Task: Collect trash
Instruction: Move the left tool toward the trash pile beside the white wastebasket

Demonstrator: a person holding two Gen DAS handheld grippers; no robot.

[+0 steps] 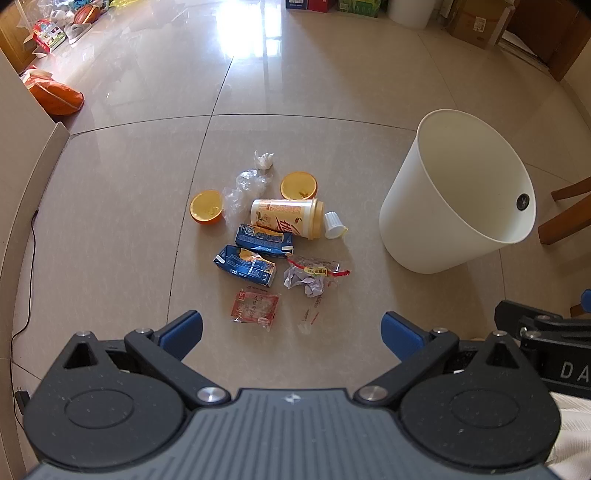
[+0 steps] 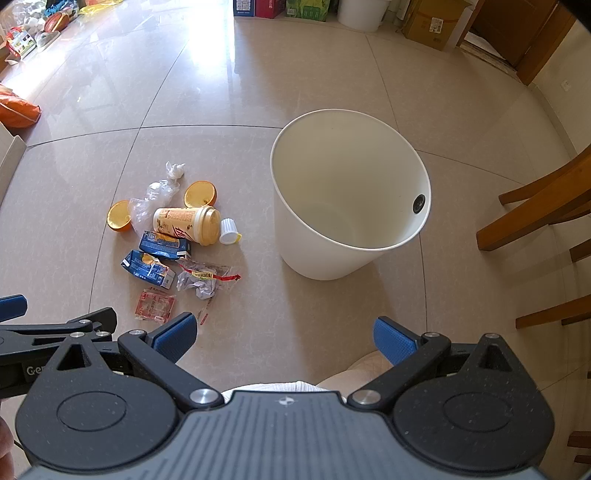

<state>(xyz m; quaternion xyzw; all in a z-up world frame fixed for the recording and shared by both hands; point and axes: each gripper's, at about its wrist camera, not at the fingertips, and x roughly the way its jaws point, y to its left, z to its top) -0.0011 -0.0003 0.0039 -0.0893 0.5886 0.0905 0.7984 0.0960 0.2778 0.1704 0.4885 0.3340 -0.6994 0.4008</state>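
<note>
A pile of trash lies on the tiled floor: a yellow drink cup [image 1: 286, 218] on its side, two crushed blue cartons [image 1: 245, 265], two orange halves [image 1: 207, 211], a small white bottle [image 1: 334, 225], a red wrapper [image 1: 255, 309], crumpled paper [image 1: 306, 281] and clear plastic [image 1: 245, 186]. A white bin [image 1: 461, 195] stands to its right, nothing visible inside [image 2: 351, 199]. My left gripper [image 1: 291, 332] hovers open above the near edge of the pile. My right gripper [image 2: 284, 338] is open above bare floor in front of the bin. Both hold nothing.
Wooden chair legs [image 2: 535, 210] stand right of the bin. Boxes [image 2: 280, 7] and a second white bin [image 2: 360, 14] line the far wall. An orange bag [image 1: 55, 96] and toys lie at far left. A black cable [image 1: 29, 280] runs along the left. A person's knee [image 2: 354, 373] shows below.
</note>
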